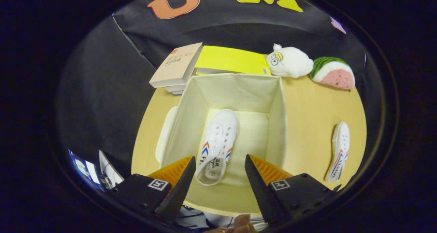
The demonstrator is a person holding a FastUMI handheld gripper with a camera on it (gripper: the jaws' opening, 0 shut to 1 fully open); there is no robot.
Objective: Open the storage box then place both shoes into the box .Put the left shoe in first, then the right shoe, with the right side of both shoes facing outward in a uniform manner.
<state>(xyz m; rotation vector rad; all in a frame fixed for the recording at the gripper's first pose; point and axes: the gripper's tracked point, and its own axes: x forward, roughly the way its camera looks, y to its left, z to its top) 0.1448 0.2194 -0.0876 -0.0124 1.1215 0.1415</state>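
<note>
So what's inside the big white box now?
One white shoe lies on the bottom of the open storage box, toe pointing away from the open gripper above. The floor under the shoe is hidden.

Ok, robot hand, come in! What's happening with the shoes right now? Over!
Gripper open, holding nothing, above the open storage box. One shoe lying inside the box. Second shoe on the table, right of the box. Nothing in the way.
</note>
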